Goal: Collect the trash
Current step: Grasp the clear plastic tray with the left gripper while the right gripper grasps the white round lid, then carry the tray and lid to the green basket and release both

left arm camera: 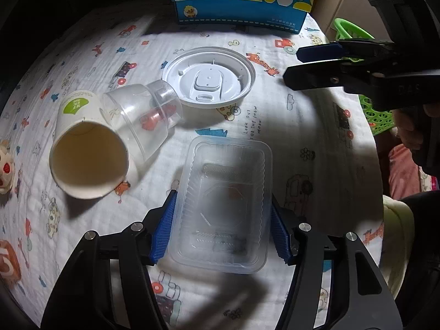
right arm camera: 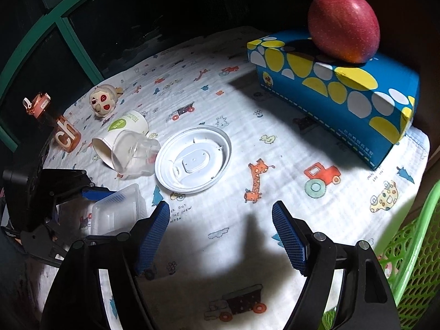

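In the lower middle of the left wrist view, the clear tray (left arm camera: 224,209) lies lengthwise between the spread left gripper (left arm camera: 224,228), while the right gripper (right arm camera: 221,236) hangs open.

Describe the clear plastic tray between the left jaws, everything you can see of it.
The tray is a shallow rectangular container of thin clear plastic, with rounded corners, a wavy inner rim and an embossed base. It looks empty and lies upright, open side up, flat on the printed cloth. The left gripper straddles it, a blue ribbed pad along each long side; whether they press it is unclear. Nothing else touches it.
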`<state>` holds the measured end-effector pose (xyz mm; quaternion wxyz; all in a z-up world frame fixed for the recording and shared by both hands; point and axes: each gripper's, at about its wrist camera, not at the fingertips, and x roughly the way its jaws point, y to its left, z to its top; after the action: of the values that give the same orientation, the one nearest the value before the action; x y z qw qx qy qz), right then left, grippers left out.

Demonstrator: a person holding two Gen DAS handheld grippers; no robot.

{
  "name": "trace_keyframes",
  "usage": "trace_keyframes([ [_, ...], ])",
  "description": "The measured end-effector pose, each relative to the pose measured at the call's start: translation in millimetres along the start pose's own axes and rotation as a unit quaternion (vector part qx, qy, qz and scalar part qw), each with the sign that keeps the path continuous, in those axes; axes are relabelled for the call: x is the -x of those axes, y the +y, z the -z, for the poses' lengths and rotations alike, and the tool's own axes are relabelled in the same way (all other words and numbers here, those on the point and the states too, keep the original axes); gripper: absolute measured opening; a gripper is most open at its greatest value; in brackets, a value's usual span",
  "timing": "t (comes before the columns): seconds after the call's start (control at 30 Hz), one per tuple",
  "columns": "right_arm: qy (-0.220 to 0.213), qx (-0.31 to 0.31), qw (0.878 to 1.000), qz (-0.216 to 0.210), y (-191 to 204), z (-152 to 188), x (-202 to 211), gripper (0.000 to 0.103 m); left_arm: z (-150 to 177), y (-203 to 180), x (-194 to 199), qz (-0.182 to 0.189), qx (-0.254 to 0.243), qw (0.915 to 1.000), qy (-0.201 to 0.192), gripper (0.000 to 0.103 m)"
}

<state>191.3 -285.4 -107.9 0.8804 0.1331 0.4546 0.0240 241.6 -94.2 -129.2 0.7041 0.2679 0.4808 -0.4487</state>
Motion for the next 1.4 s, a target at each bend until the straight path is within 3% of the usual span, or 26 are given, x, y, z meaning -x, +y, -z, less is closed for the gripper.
trace_keyframes([
  [0.37, 0.019, 0.064, 0.998, 0.01, 29.0, -18.2, -42.1, 0.088, 27.5, 21.0, 30.5, -0.035, 0.087, 0.9955, -0.016, 0.06],
  [0.8, 0.03, 0.074, 0.996, 0.033, 44.5, -29.0, -75.7, 0.087, 47.6, 34.2, 44.8, -0.048, 0.143, 0.9882, -0.028, 0.06],
  [1.17, 0.019, 0.055, 0.998, 0.022, 33.7, -16.4, -31.6, 0.086, 41.6, 17.5, 57.4, -0.052, 0.164, 0.984, -0.048, 0.06],
  [1.4, -0.03, 0.036, 0.999, 0.012, 23.6, 6.6, 34.4, 0.086, 34.7, -10.6, 67.2, -0.042, 0.158, 0.9844, -0.066, 0.059],
])
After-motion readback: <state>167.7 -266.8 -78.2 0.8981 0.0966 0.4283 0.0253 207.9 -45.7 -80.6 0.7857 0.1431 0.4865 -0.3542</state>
